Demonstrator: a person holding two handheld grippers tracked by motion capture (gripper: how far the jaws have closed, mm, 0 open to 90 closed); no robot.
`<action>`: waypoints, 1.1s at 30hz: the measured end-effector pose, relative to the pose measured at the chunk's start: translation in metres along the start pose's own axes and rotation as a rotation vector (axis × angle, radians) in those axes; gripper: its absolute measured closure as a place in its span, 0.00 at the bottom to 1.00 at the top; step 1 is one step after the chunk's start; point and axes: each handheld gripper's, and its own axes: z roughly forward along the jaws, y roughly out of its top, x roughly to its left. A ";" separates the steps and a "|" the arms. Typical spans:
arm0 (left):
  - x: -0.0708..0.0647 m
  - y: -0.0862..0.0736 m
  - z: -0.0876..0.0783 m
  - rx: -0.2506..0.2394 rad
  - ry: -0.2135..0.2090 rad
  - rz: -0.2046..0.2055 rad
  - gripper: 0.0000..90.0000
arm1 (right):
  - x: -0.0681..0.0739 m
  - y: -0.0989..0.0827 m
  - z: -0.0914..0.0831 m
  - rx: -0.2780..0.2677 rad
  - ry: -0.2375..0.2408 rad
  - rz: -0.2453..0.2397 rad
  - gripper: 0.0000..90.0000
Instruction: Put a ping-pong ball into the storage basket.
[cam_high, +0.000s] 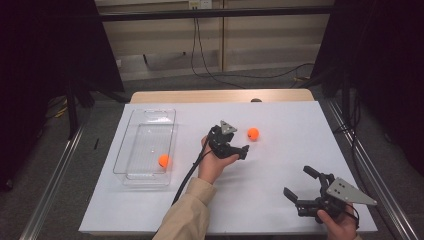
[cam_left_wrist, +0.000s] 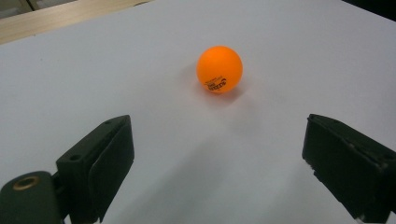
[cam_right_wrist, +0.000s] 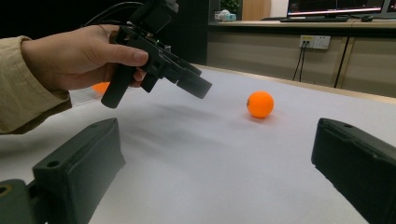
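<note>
Item: orange balls, two, to be gathered into the clear tray (cam_high: 131, 131).

Progress, judged from how things lie: one ball (cam_high: 163, 160) already sits inside the tray, at its near right corner. The second ball (cam_high: 253, 133) lies loose on the white sheet (cam_high: 280, 150), well right of the tray. About half appears done; what is left is to pick up the loose ball, carry it across to the tray, and let it go inside.

Left tongs (cam_high: 239, 151): held in the left hand (cam_high: 214, 165), right of the tray, between it and the loose ball. Jaws spread wide, nothing between them. In the left gripper view the ball (cam_left_wrist: 219, 69) lies ahead of the jaw tips, roughly centred between them, near but not touching; black print faces the camera. The tongs sit off the sheet, tilted down toward the ball, as the right gripper view shows (cam_right_wrist: 187, 79).

Right tongs (cam_high: 300, 184): held in the right hand (cam_high: 340, 222), far right of the tray, near the sheet's front edge. Jaws spread wide, empty. In the right gripper view the loose ball (cam_right_wrist: 260, 104) lies well ahead, apart from both jaws.

Loose ball: resting on the sheet, free on all sides, farther from the tray than the left tongs.

Judgement: the left tongs are lined up for the reach; a short advance would bring the ball between the jaws before closing.
</note>
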 end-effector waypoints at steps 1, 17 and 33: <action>0.000 0.000 0.001 -0.003 -0.001 -0.004 0.10 | 0.000 0.000 0.000 0.000 0.000 0.000 0.02; -0.002 0.002 0.009 0.003 -0.004 -0.009 0.10 | 0.000 0.000 0.000 0.001 0.002 -0.001 0.02; -0.001 0.004 0.013 0.002 0.004 -0.011 0.10 | 0.000 0.000 0.000 0.001 0.003 0.001 0.02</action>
